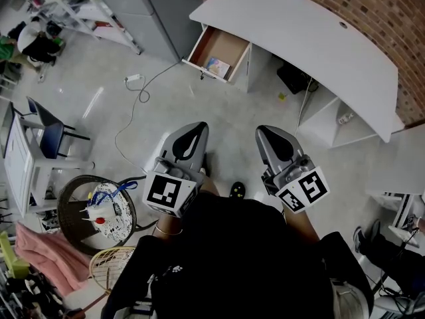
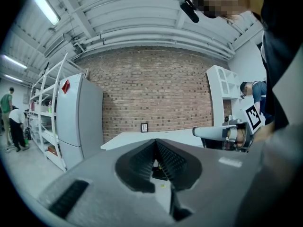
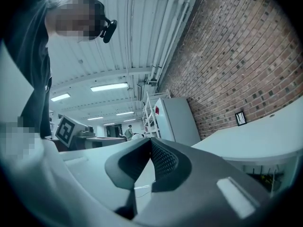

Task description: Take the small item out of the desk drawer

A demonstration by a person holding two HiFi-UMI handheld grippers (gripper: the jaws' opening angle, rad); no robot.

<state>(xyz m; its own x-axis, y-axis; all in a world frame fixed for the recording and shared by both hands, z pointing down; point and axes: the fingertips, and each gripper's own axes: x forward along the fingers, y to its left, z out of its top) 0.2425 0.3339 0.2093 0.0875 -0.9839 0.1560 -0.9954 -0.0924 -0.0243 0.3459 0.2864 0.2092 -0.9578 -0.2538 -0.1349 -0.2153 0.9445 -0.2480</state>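
Note:
The white desk (image 1: 312, 38) stands far ahead against the brick wall. Its drawer (image 1: 219, 52) is pulled out, and a small pale item (image 1: 217, 66) lies inside on the wooden bottom. My left gripper (image 1: 194, 135) and right gripper (image 1: 272, 137) hang close to my body, well short of the desk. Both are shut with nothing between the jaws. In the left gripper view the left gripper (image 2: 155, 143) points level at the desk top (image 2: 156, 137). In the right gripper view the right gripper (image 3: 150, 143) points toward the desk's edge (image 3: 255, 138).
A white cable with a power strip (image 1: 134, 78) trails across the floor between me and the drawer. A grey cabinet (image 1: 149, 8) stands left of the desk. A chair (image 1: 50, 128), a round basket (image 1: 93, 211) and clutter sit at the left. A white shelf (image 1: 332, 121) is under the desk.

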